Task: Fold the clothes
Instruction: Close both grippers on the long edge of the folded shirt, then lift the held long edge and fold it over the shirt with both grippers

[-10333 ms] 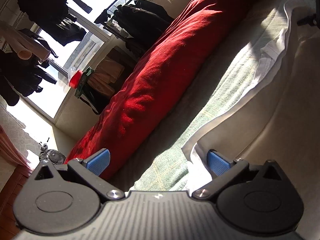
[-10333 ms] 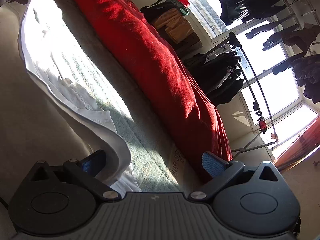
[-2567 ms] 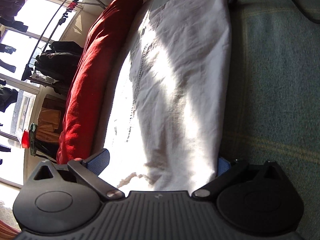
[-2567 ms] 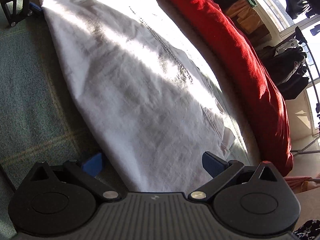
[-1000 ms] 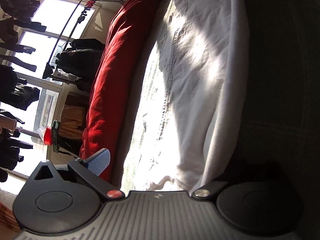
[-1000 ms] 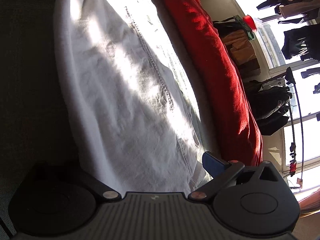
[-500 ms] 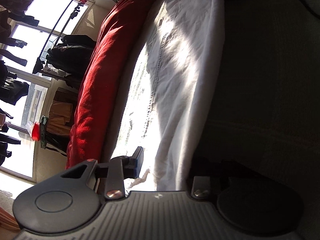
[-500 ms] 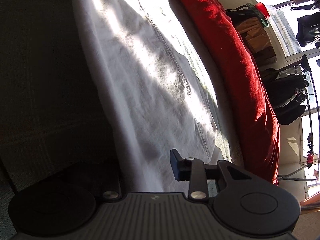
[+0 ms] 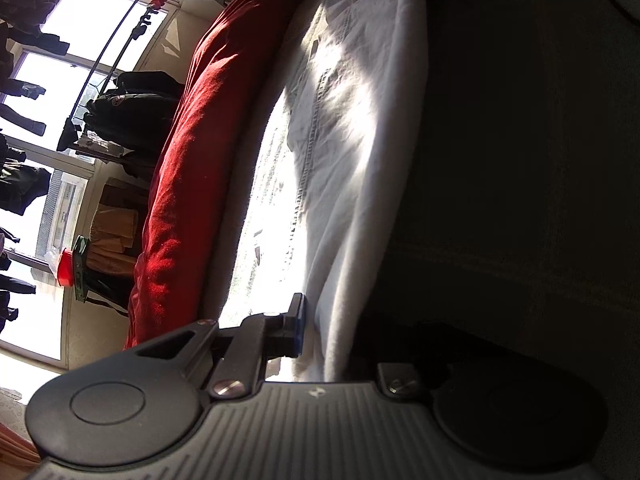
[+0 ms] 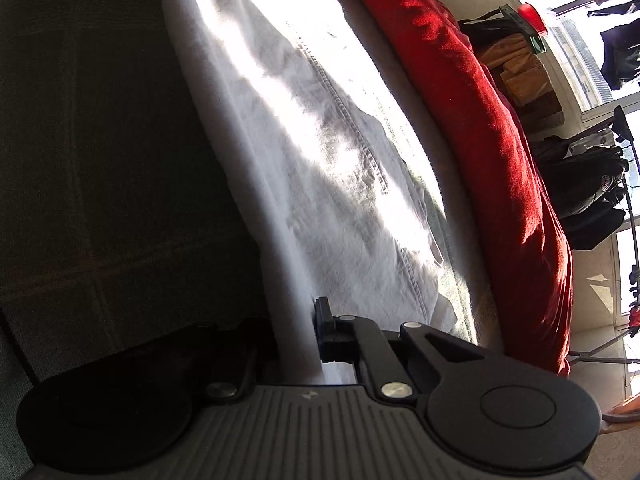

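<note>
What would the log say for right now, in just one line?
step: grasp for fold | left gripper: jaws shut on white garment edge | right gripper: jaws shut on same edge | garment flat on green blanket

Each tool is matte black: a ribbed housing along the frame's bottom edge, round pivot discs at both lower corners, silver screws, and blue-padded fingers on the left tool (image 9: 316, 330) and right tool (image 10: 298, 330).

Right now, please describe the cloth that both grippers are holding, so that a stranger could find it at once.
Start from the long red blanket that lies along the bed below the window. Beside it, on the green checked cover, stretches a white garment, the left gripper and the right gripper clamped on its near edge. It alone is white, with stitched seams.
</note>
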The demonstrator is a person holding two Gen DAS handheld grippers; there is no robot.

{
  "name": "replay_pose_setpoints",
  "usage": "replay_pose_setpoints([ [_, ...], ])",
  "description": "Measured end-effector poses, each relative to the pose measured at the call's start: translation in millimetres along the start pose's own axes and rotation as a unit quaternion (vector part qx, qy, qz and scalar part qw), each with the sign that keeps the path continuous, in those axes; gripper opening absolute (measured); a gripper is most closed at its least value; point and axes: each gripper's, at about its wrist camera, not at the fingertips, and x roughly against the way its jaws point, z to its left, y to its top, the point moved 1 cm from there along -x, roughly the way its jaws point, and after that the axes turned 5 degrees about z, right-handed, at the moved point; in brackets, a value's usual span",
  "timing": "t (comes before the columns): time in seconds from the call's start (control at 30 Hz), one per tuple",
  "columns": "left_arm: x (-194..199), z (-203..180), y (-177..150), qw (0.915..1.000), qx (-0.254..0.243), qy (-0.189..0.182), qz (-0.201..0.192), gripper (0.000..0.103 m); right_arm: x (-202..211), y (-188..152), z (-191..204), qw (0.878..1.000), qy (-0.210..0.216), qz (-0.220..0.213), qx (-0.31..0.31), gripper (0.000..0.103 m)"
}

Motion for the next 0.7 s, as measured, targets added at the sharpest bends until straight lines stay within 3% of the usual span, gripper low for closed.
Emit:
replay_pose_setpoints([
  [0.3,40,-10,-5,0.9998,-0.017,-0.005,0.004,0.009,32,-2,-13,0.999,0.032,-0.024,-0.001,0.005],
  [0.57,83,-27,-12,0.9993,-0.032,-0.015,0.009,0.009,74,-16,15,0.997,0.072,-0.03,0.029,0.005],
  [0.7,115,-43,-22,0.9986,-0.035,-0.039,0.002,0.009,100,-21,36,0.995,0.094,-0.019,0.032,0.005],
])
